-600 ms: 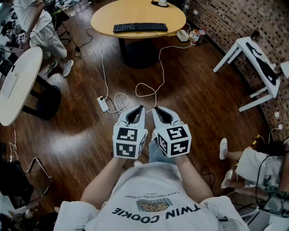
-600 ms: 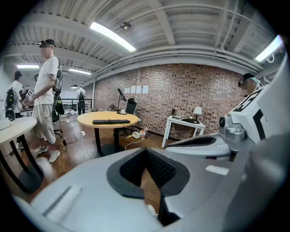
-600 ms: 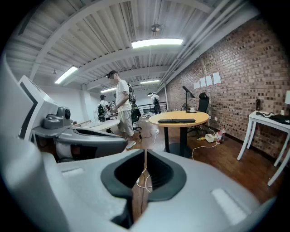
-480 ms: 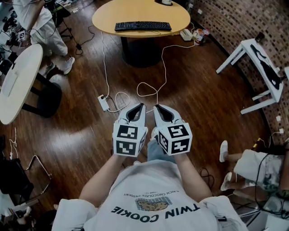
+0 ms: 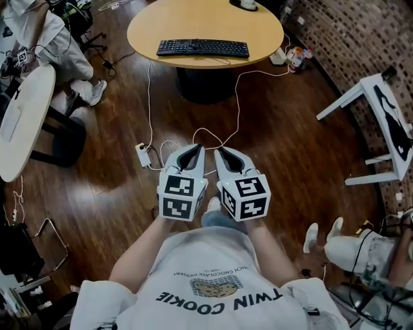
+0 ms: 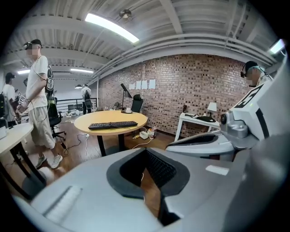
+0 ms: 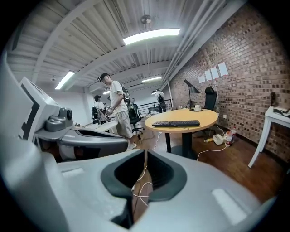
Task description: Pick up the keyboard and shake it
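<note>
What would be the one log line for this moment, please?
stage: before pickup | left gripper: shut, empty | right gripper: shut, empty | keyboard: on round table, untouched

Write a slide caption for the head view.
Left grey tool and right grey tool, both shut and empty, side by side over dark wood floor; black keyboard lies on round tan table.

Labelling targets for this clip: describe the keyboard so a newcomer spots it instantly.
Find the round yellow-topped table at the top of the head view. The keyboard lies flat near its front edge. It is the only long black slab there; the small white object at the far edge is far shorter.
</note>
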Demonstrator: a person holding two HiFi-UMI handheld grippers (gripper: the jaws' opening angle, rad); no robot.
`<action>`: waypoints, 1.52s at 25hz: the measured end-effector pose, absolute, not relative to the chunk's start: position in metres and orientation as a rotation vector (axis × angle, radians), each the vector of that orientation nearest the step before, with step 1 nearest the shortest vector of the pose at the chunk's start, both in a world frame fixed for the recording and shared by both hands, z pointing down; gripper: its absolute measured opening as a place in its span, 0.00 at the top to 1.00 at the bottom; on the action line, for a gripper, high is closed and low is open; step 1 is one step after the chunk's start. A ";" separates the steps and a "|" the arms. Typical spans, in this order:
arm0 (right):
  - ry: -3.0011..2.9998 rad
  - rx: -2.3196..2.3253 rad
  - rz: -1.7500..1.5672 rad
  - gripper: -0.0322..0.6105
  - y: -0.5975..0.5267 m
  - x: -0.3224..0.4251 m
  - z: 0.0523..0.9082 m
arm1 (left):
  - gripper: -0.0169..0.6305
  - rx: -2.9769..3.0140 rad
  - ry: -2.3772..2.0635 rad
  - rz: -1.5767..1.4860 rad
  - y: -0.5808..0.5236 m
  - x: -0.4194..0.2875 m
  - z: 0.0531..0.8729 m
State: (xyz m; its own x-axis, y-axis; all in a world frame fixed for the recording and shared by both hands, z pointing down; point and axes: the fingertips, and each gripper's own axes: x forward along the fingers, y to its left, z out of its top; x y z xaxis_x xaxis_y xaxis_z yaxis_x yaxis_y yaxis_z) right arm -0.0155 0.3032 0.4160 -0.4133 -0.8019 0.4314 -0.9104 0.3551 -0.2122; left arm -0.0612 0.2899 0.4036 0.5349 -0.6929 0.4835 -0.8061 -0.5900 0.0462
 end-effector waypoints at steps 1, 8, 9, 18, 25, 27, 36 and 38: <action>-2.373 1.519 0.619 0.93 0.293 -0.012 0.417 | 0.96 2.508 -1.267 0.620 0.279 -0.056 0.404; -2.398 1.483 0.635 0.93 0.246 0.018 0.422 | 0.96 2.498 -1.315 0.639 0.229 -0.029 0.405; -2.400 1.480 0.634 0.93 0.241 0.021 0.423 | 0.96 2.499 -1.317 0.642 0.224 -0.025 0.405; -2.377 1.476 0.621 0.92 0.182 0.043 0.435 | 0.96 2.527 -1.289 0.653 0.158 -0.004 0.416; -2.336 1.456 0.585 0.92 0.105 0.041 0.450 | 0.96 2.527 -1.244 0.652 0.080 -0.005 0.434; -2.323 1.442 0.577 0.91 0.079 0.041 0.452 | 0.96 2.536 -1.235 0.662 0.052 -0.007 0.435; -2.213 1.383 0.443 0.82 -0.026 0.039 0.459 | 0.96 2.567 -1.204 0.744 -0.059 -0.037 0.446; -2.172 1.370 0.393 0.80 -0.047 0.042 0.463 | 0.95 2.577 -1.214 0.774 -0.082 -0.048 0.451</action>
